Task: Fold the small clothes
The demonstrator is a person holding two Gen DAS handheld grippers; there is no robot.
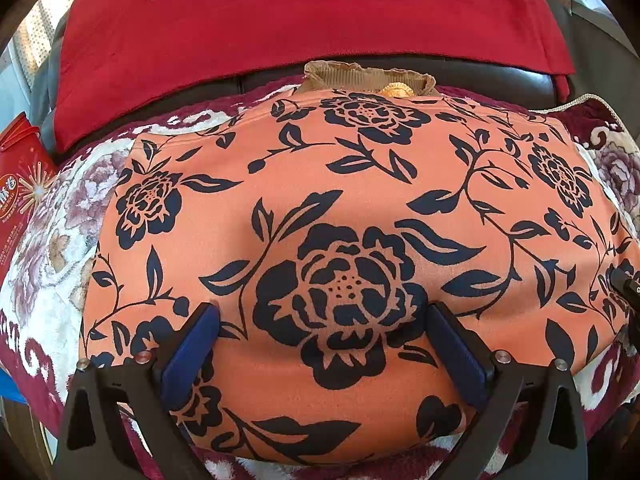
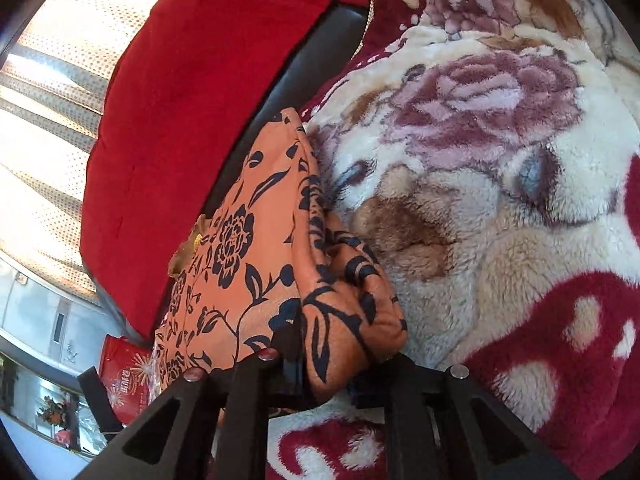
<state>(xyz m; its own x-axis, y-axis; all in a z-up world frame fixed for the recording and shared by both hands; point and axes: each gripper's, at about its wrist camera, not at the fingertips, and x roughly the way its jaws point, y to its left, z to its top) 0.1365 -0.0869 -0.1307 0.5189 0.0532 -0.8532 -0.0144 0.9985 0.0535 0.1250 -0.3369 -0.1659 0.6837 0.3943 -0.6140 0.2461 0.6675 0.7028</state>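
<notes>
Orange floral garment [image 1: 340, 216] spread flat on plush flowered blanket [image 1: 48, 240], long axis across left view, tan collar [image 1: 360, 80] at far edge toward red cushion [image 1: 304, 12]. My left gripper [image 1: 324, 344] over near half, 2 blue fingers [image 1: 192, 344] spread wide, big flower between, nothing gripped. My right gripper [image 2: 324, 364] clamped on bunched garment edge [image 2: 344, 304]. Red bag [image 1: 24, 184] at left.
</notes>
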